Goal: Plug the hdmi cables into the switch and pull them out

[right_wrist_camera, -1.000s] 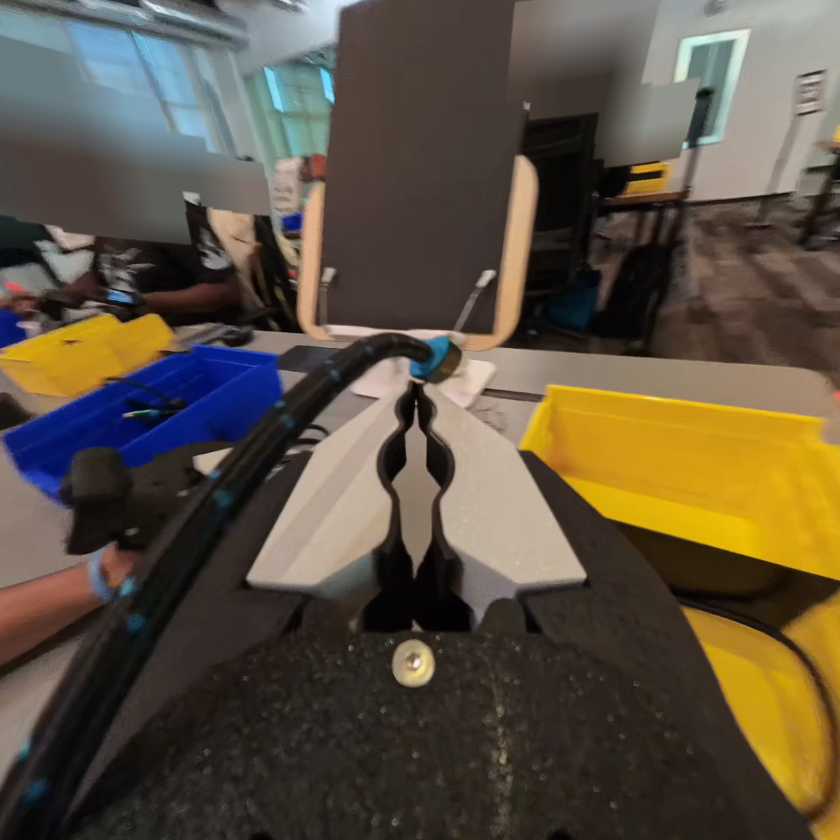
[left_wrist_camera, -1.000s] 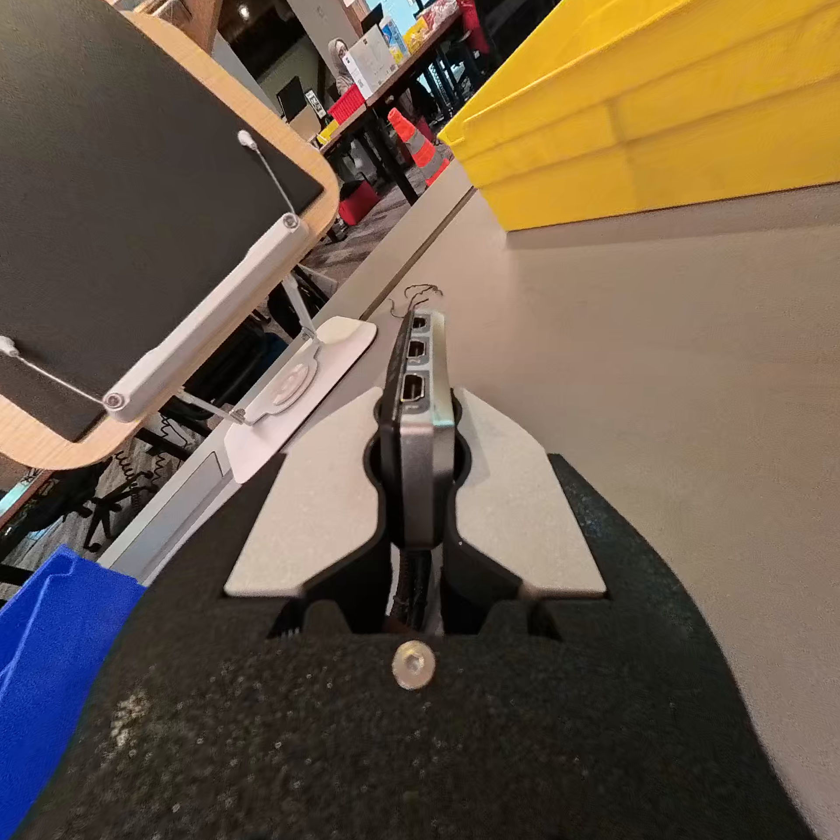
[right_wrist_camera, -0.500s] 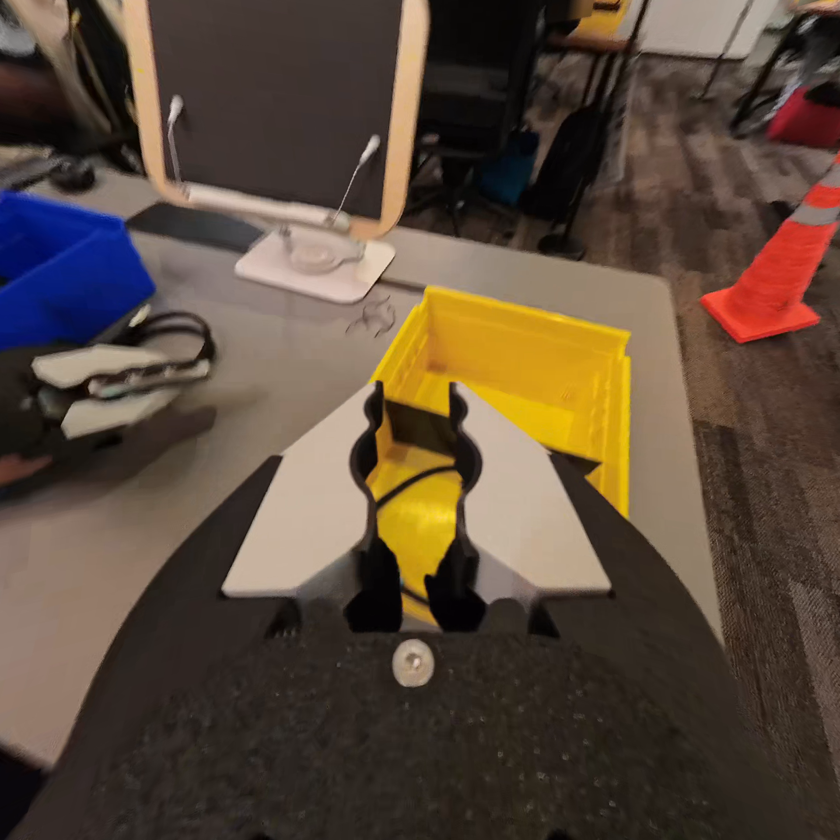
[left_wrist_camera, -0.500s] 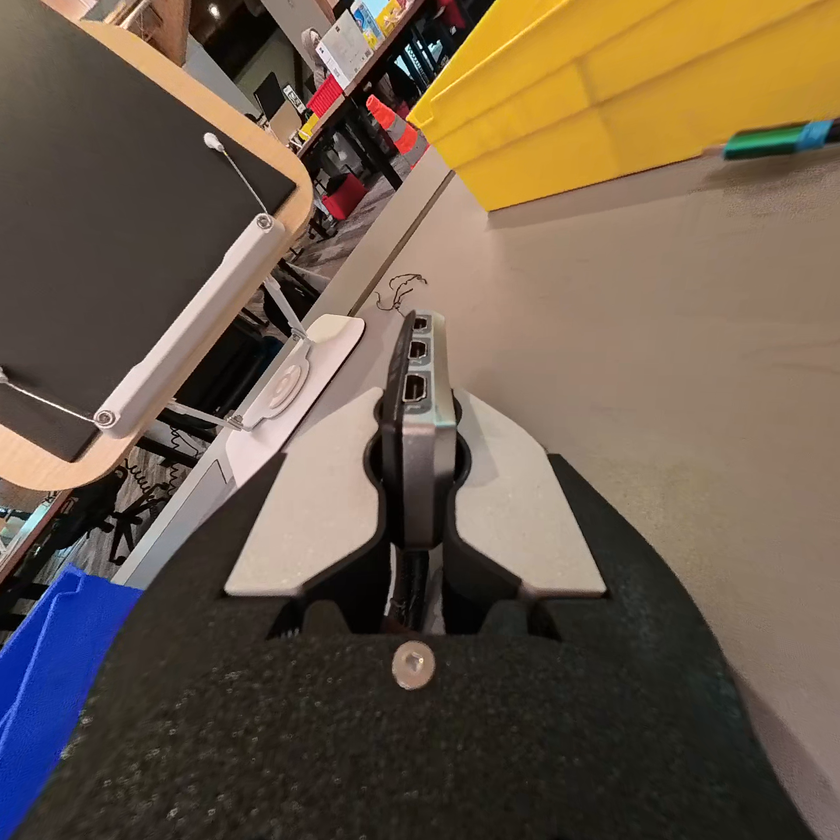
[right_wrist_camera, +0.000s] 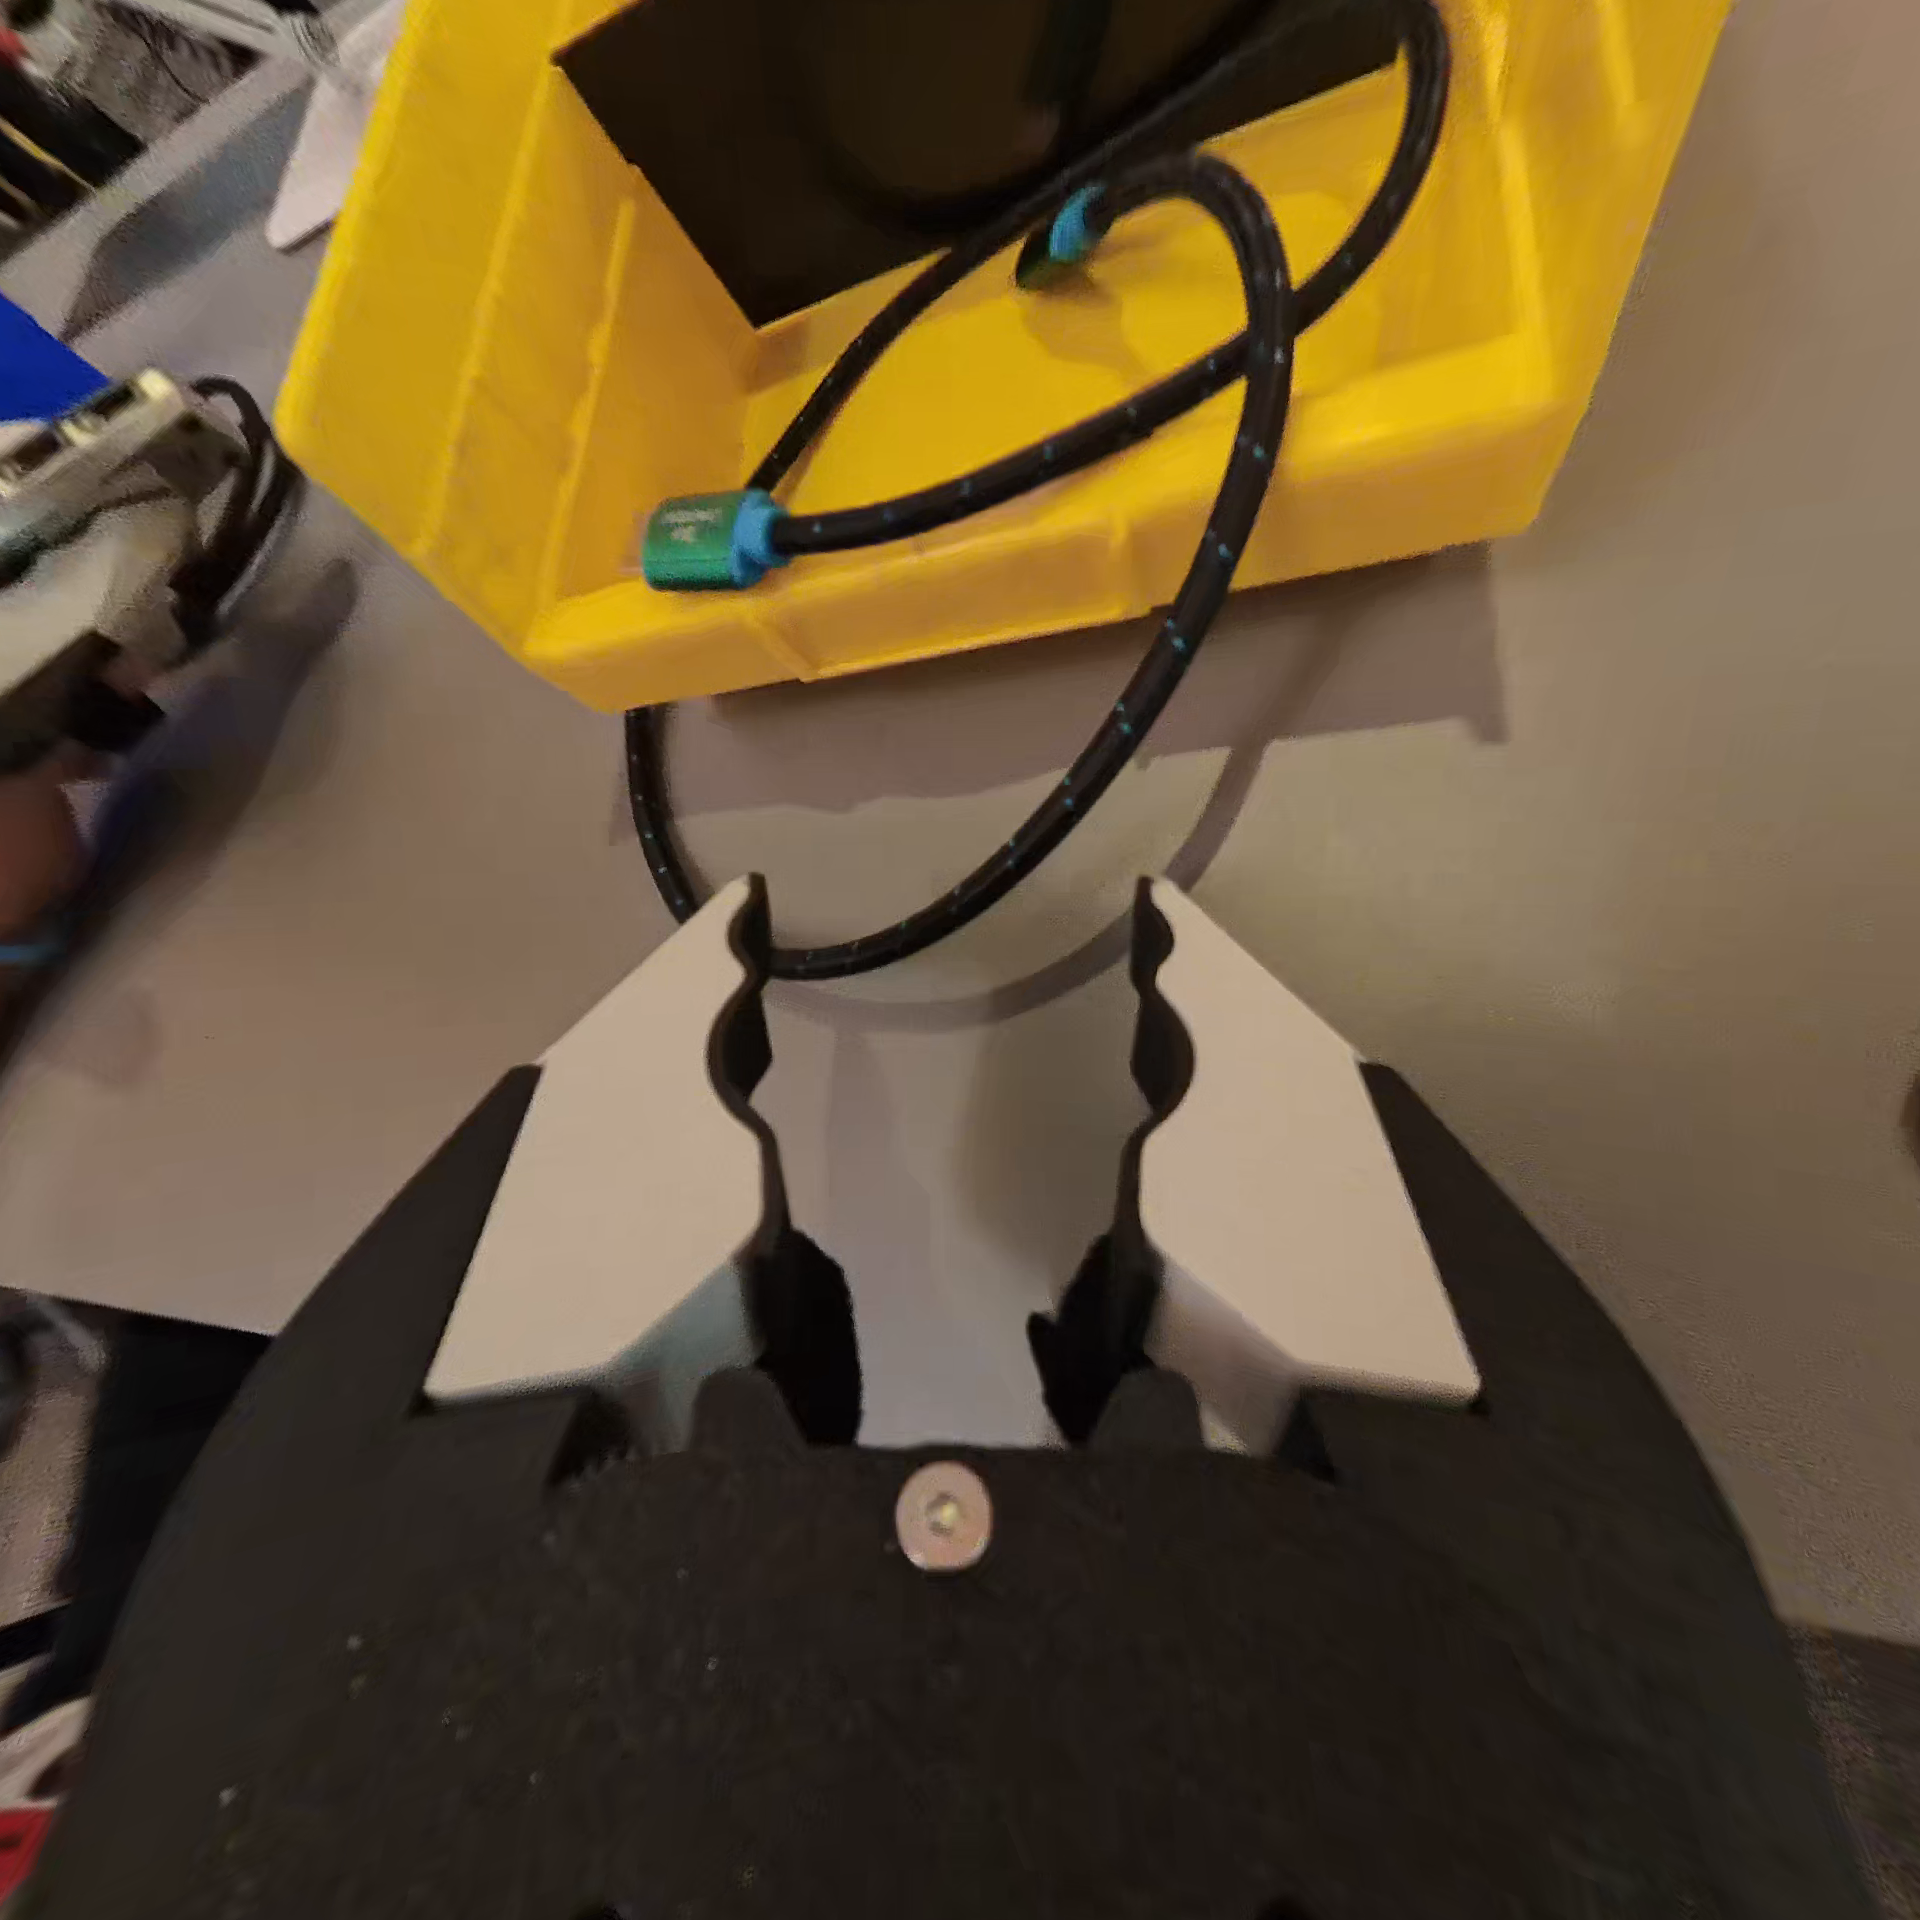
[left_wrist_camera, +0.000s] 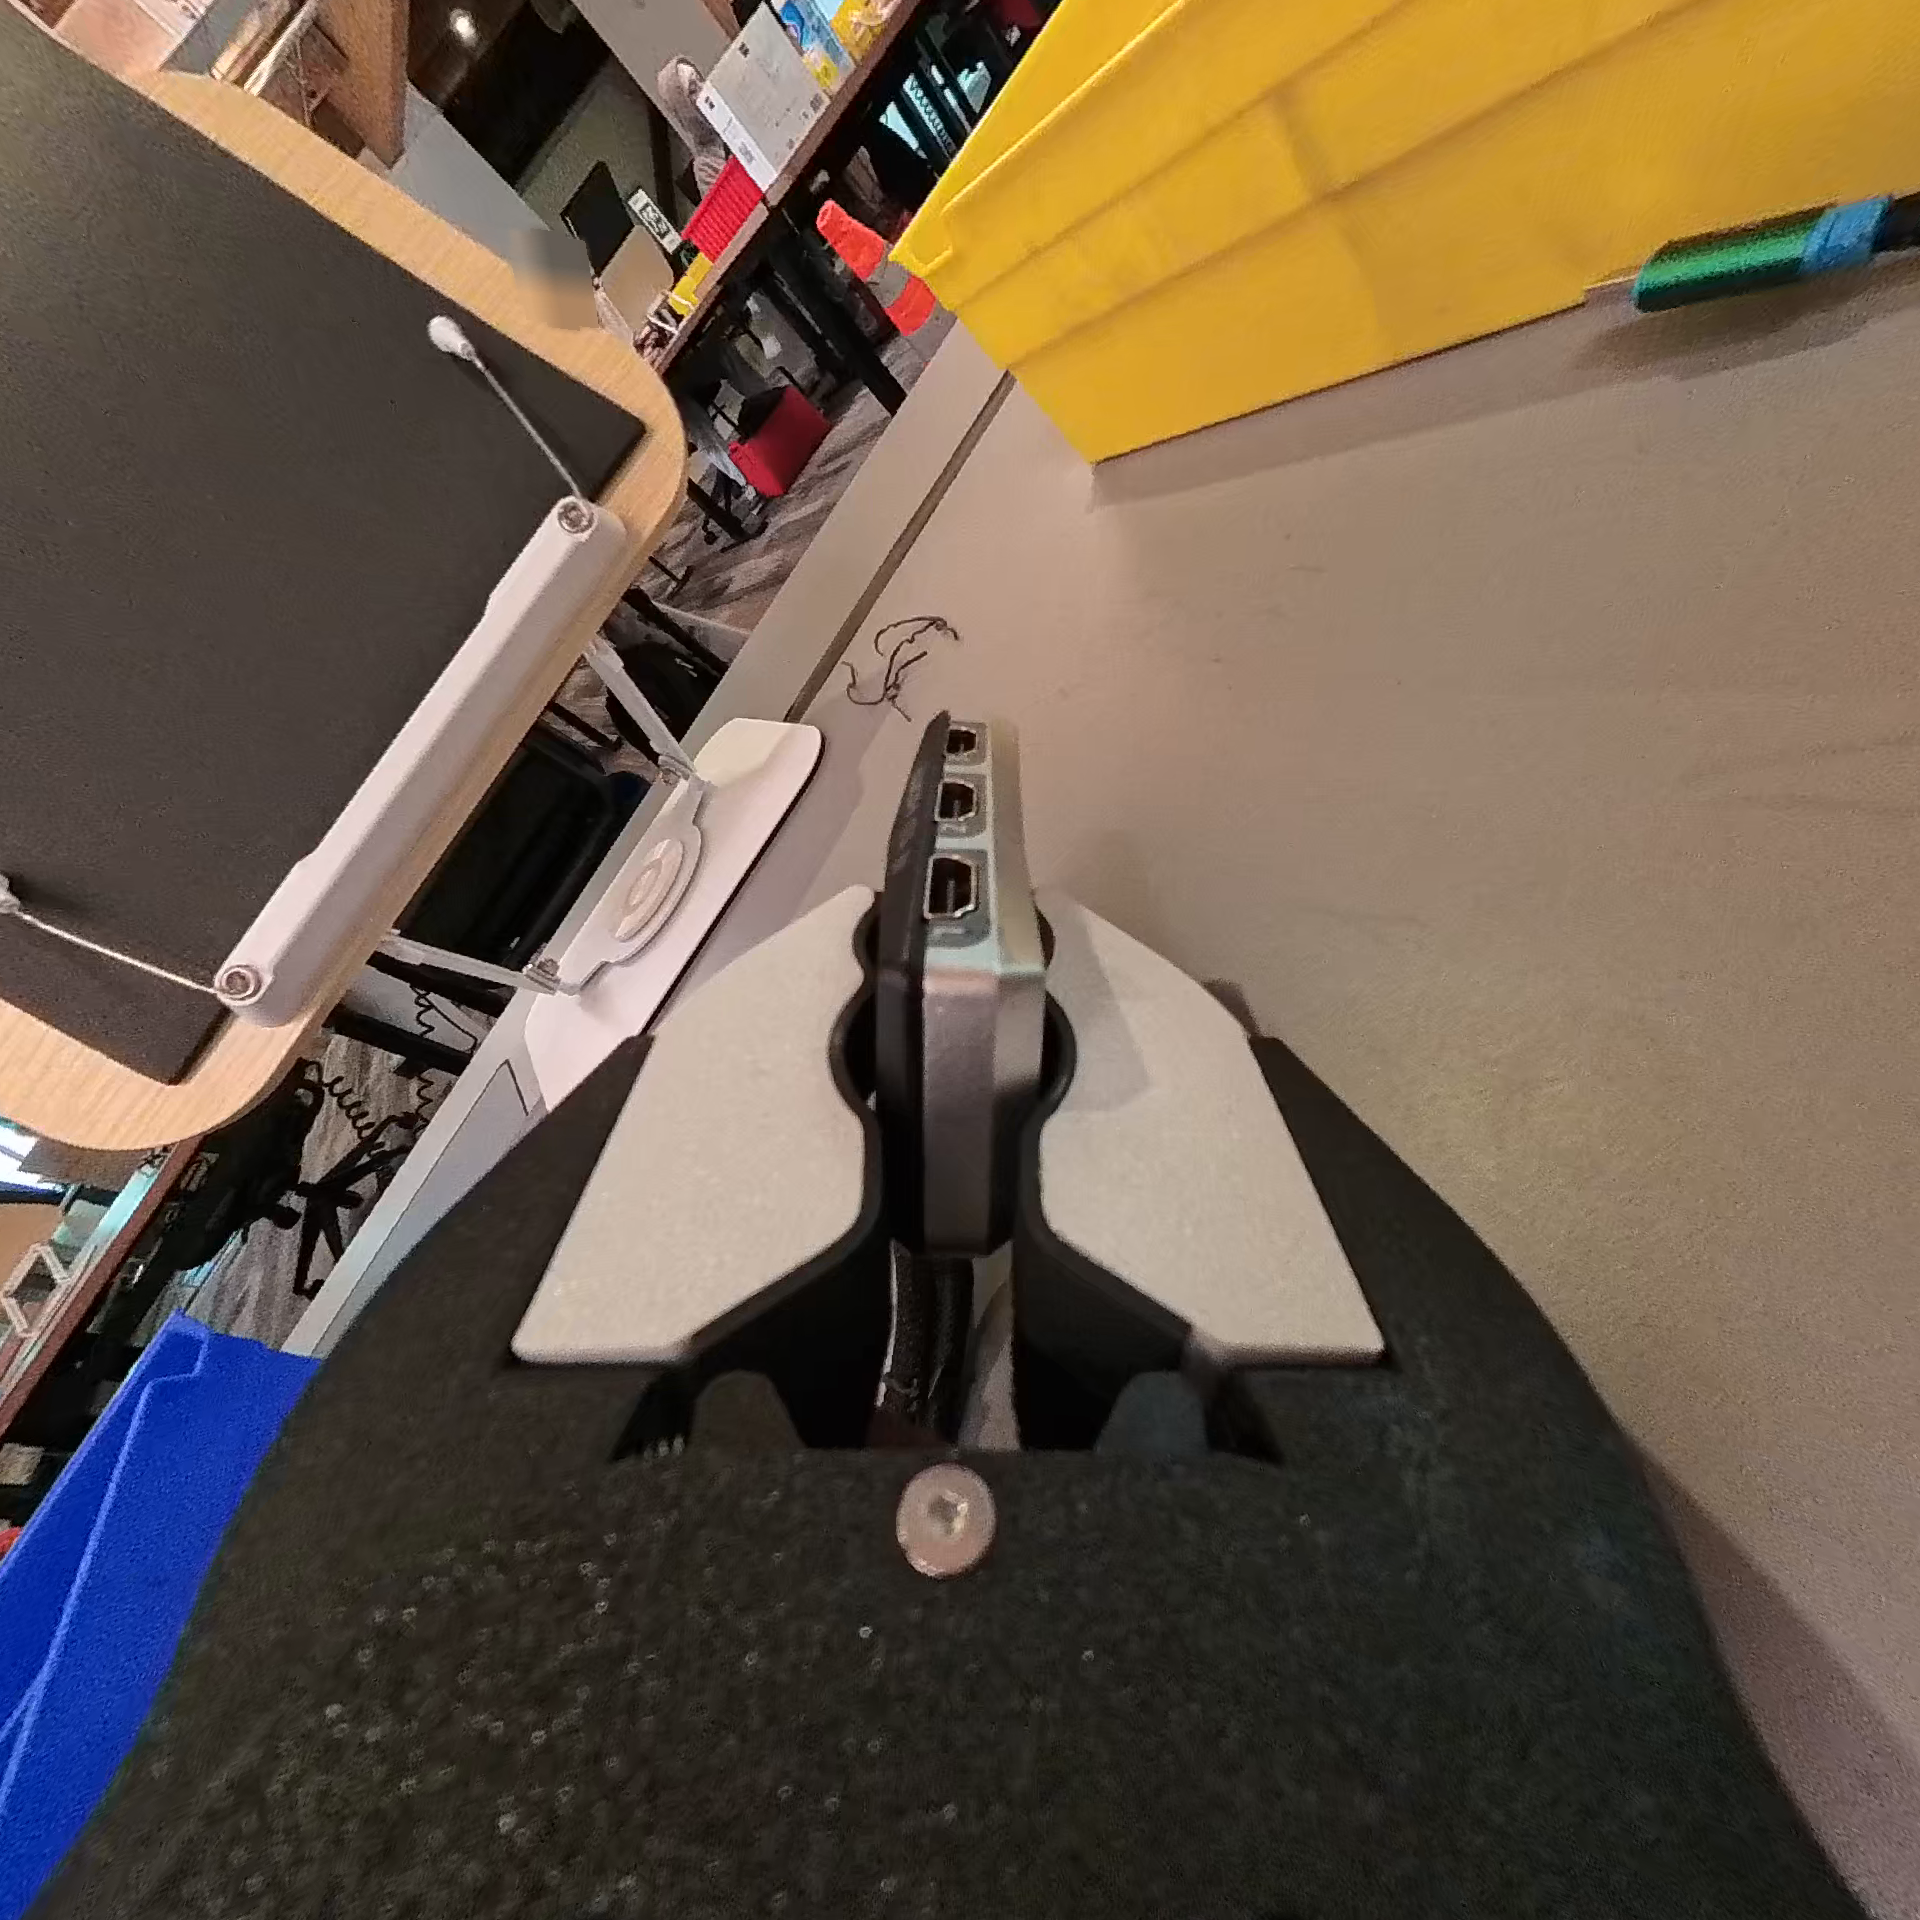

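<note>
My left gripper (left_wrist_camera: 956, 935) is shut on the grey metal hdmi switch (left_wrist_camera: 961, 997), held on edge above the table; three empty ports face forward. A black lead runs back from the switch between the fingers. My right gripper (right_wrist_camera: 945, 904) is open and empty above the table, just short of a yellow bin (right_wrist_camera: 468, 364). A black braided hdmi cable (right_wrist_camera: 1122, 717) loops out of that bin onto the table and touches the left fingertip. Its green plug (right_wrist_camera: 696, 540) rests on the bin's front rim and also shows in the left wrist view (left_wrist_camera: 1745, 270). The switch (right_wrist_camera: 104, 416) shows far left.
A dark box (right_wrist_camera: 831, 135) and a second plug end (right_wrist_camera: 1060, 244) lie in the yellow bin (left_wrist_camera: 1351, 208). A black board on a white stand (left_wrist_camera: 260, 520) stands at the table's left edge. A blue bin (left_wrist_camera: 94, 1558) is near left. A loose thread (left_wrist_camera: 894, 665) lies on the table. Tip to tip, the grippers are about 35 cm apart.
My right gripper let go of the hdmi cable, opened wide and tipped down over the yellow bin, where the cable now lies. My left gripper kept hold of the switch, barely moving.
</note>
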